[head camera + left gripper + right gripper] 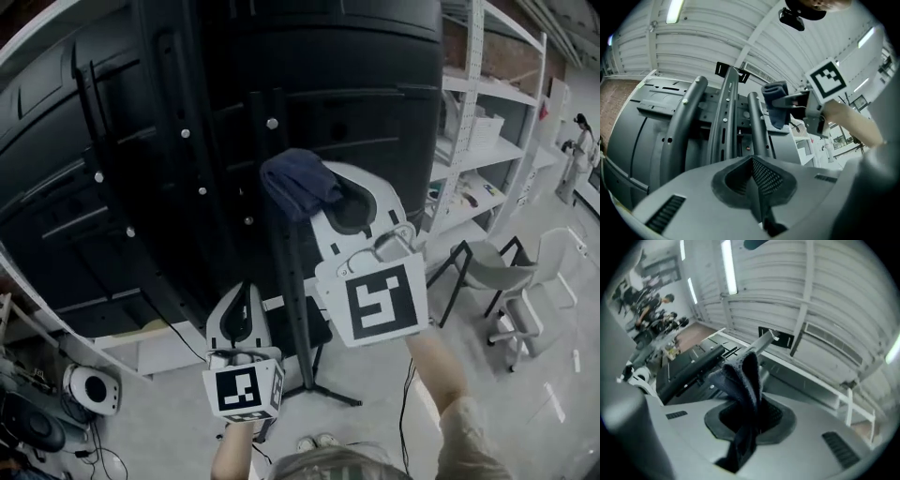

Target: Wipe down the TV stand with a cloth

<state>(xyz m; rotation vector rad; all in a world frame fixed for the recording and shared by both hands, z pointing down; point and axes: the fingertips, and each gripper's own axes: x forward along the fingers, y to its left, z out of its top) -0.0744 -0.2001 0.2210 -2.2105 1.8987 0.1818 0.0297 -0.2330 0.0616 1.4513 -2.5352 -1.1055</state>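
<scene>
The TV stand's black upright post [284, 272] runs up the dark back of the TV [178, 103]. A dark blue cloth [298, 184] is bunched against the post, and my right gripper [322, 195] is shut on it. In the right gripper view the cloth [743, 373] sticks up from between the jaws of my right gripper [751, 408], with the TV's back [691, 364] beyond. My left gripper [241, 292] hangs lower and left, shut and holding nothing. From my left gripper [754, 164], I see the stand's uprights [728, 117] and the cloth [776, 104].
White shelving [487, 131] stands at the right, with a grey chair [487, 267] and a white chair [544, 272] in front. The stand's foot [328, 394] spreads over the floor. Devices and cables [89, 389] lie at lower left. A person [574, 155] stands far right.
</scene>
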